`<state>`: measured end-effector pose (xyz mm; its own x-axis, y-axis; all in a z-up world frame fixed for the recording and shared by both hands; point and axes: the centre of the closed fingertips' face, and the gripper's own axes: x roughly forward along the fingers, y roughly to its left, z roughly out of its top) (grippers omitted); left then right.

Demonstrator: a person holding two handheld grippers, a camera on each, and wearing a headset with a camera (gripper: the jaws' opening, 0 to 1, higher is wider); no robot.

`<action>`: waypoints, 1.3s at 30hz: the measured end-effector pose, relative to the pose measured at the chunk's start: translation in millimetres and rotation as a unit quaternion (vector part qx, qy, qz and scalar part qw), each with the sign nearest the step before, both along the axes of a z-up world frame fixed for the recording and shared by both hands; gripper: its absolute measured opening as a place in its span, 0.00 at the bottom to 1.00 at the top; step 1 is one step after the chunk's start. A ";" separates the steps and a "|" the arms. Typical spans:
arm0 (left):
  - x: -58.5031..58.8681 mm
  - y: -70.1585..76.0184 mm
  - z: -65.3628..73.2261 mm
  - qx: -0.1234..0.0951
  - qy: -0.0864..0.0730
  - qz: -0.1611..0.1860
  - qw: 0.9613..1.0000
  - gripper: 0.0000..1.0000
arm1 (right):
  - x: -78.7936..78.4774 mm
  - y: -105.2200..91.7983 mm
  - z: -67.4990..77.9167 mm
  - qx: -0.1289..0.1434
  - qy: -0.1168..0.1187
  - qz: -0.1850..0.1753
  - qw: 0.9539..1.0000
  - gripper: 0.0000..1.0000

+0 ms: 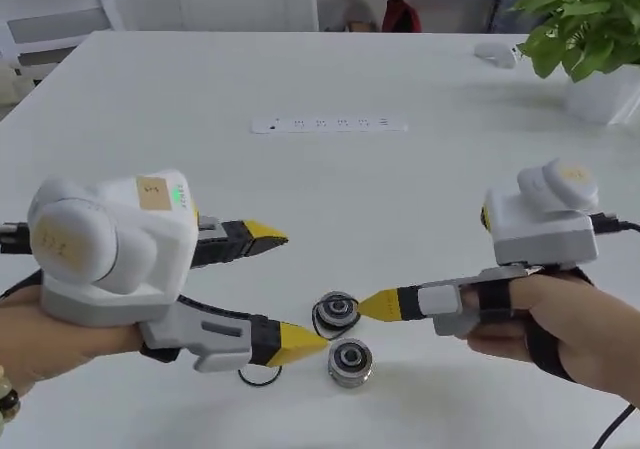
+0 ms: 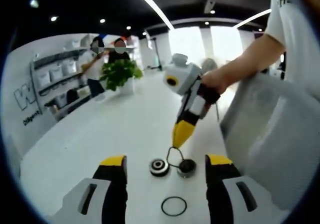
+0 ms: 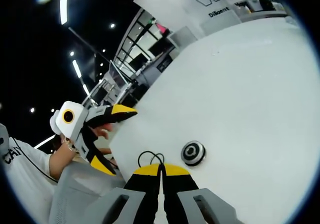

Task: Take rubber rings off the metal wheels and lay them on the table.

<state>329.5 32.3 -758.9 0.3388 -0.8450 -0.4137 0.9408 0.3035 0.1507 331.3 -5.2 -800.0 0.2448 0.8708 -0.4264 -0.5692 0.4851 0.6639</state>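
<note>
Right tool [image 3: 161, 167] pinches a thin black rubber ring [image 3: 148, 154]; left tool [image 2: 165, 160] gapes wide.

Left tool [image 1: 290, 289] jaws spread wide, right tool [image 1: 368, 306] jaws closed, pinching rubber ring [image 3: 151, 154]

Head view: loose ring [image 1: 258, 383] half hidden behind left gripper [image 1: 300, 289] lower jaw. plant [image 1: 585, 19] cut by frame edge. Right gripper view: pinched ring [image 3: 151, 156] partly buried between right gripper [image 3: 161, 167] tips.

White power strip [image 1: 329, 125] — potted plant [image 1: 590, 39] beyond
</note>
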 end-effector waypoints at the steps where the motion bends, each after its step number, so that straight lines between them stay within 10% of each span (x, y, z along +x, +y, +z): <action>1: -2.2 1.6 1.7 -0.005 0.003 0.001 1.000 0.63 | 0.5 0.1 1.0 0.002 -0.001 -0.001 1.000 0.00; 20: -30.1 41.2 17.9 -0.030 0.024 0.050 0.998 0.80 | 0.1 16.0 11.9 0.032 -0.008 0.007 0.999 0.00; 39: -53.2 94.0 -17.9 -0.018 0.068 0.127 0.989 0.77 | -5.5 33.2 -2.6 0.005 -0.023 0.021 1.000 0.00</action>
<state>276.2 126.3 -776.8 0.4854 -0.7550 -0.4409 0.8442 0.5360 0.0117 325.8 28.1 -802.6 0.2276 0.8846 -0.4069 -0.6184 0.4541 0.6413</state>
